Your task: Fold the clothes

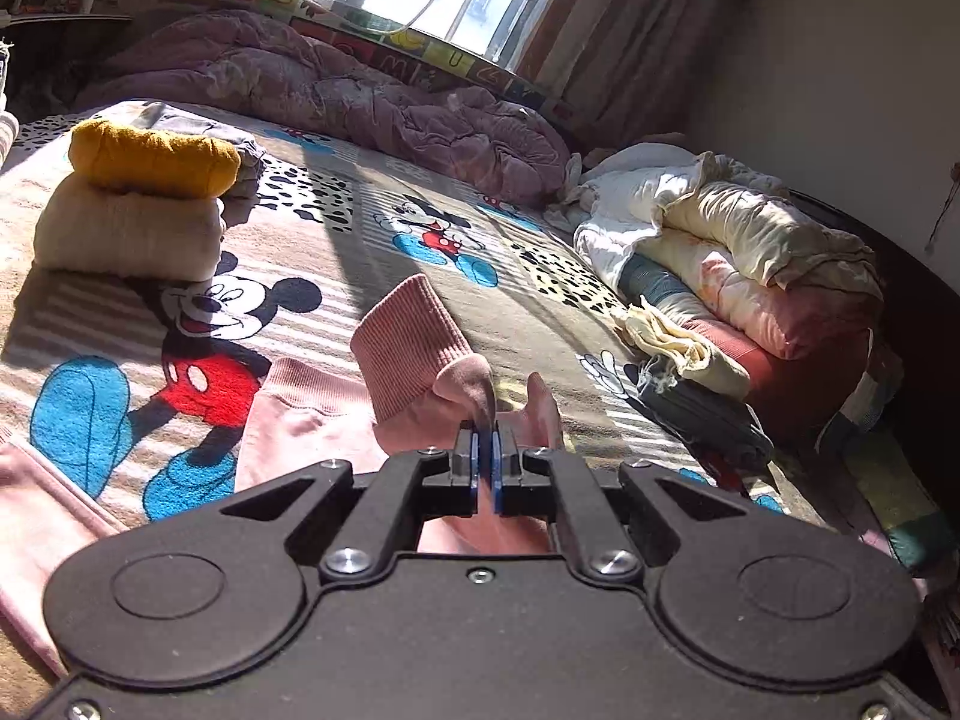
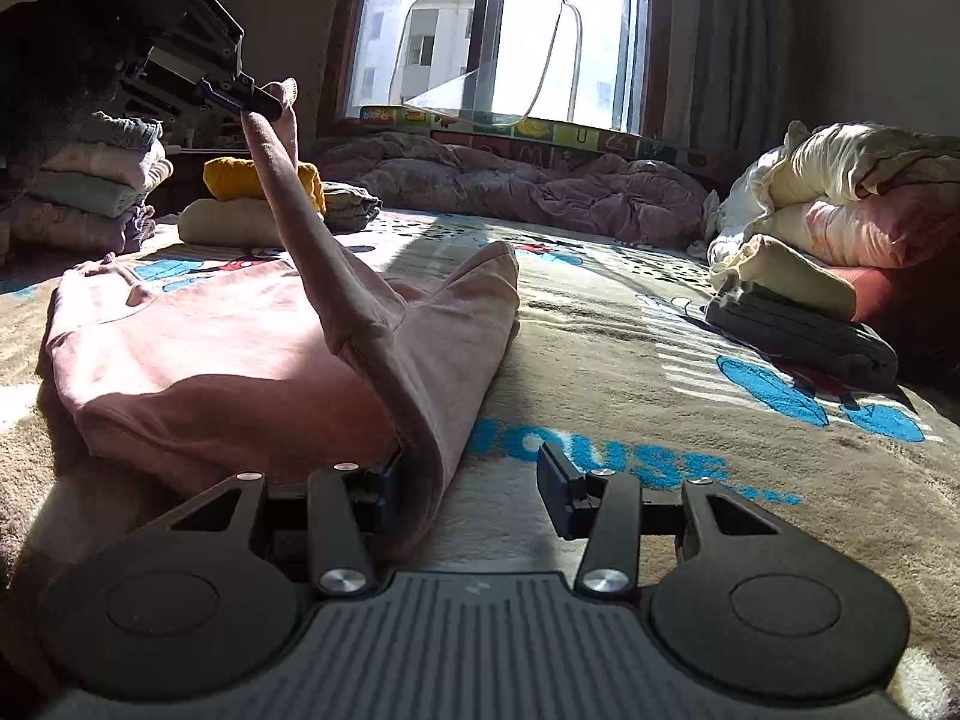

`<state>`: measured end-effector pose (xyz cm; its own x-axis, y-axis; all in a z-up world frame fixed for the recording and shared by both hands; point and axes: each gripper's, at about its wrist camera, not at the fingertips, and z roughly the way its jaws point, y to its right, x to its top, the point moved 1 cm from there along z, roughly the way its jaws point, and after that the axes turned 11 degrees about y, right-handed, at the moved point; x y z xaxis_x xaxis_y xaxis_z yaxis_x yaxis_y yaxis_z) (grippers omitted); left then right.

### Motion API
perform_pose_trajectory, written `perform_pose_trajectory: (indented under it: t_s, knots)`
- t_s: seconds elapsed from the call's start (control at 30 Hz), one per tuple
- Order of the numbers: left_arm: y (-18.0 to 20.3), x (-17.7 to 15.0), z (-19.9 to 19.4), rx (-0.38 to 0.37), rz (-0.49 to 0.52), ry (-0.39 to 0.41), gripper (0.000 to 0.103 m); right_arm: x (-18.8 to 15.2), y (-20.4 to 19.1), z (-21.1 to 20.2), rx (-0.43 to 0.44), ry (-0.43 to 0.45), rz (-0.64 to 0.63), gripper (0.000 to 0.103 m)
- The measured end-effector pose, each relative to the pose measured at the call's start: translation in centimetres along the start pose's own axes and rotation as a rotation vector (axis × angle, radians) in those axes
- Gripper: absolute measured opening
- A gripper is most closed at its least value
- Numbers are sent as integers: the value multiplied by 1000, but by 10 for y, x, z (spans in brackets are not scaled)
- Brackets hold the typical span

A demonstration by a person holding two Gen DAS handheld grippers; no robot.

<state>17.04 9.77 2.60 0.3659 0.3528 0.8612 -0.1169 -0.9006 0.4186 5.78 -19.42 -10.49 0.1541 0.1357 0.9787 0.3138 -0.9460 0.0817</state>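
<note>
Left tool (image 1: 486, 450) pinches the ribbed sleeve cuff (image 1: 414, 354) of the pink sweatshirt (image 2: 240, 354), raised above the bed blanket (image 2: 630, 348). Right tool (image 2: 468, 480) spread, its left finger against a fabric fold. Folded stack (image 1: 132, 204) lies beyond.

A home bedroom. Wide bed under a cartoon-mouse blanket (image 1: 300, 228), rumpled purple quilt (image 1: 336, 84) at the far side below a sunlit window (image 2: 498, 30) with curtains (image 1: 630, 18), folded clothes stacked far left (image 2: 96, 180).
</note>
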Motion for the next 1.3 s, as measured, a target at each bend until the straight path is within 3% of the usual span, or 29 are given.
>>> perform_pose_trajectory:
  t_s: [0.37,0.47,0.57,0.63,0.7,0.77,0.83,0.9,1.0,1.1,1.23,1.3]
  knots:
    - [-66,-51,-1,66,-113,-27,3,-1,-8,-17,74,-30,-87,48]
    - [-76,-63,-4,72,-117,-29,3,13,4,-39,191,22,-4,50]
    - [-84,-72,-8,76,-125,-25,3,27,11,-46,196,103,44,48]
    - [-84,-72,-4,78,-126,-31,3,32,14,-31,185,112,103,38]
    - [-85,-77,-4,87,-117,-44,4,36,14,-11,179,113,140,34]
    - [-85,-78,-8,112,-101,-59,8,37,4,13,201,68,98,33]
    - [-85,-78,-12,139,-83,-73,14,22,-16,39,276,-153,-17,30]
    - [-76,-71,-26,196,-4,-43,18,20,-26,35,270,-145,-91,30]
    - [-59,-54,-42,290,125,13,19,32,-28,29,289,-150,-98,29]
    - [-39,-31,-39,236,133,54,19,40,-18,27,292,-112,-43,30]
    - [0,-11,19,74,104,-21,19,42,-11,46,269,-85,19,45]
    - [18,-8,58,5,106,-73,24,39,-10,54,272,-99,33,46]
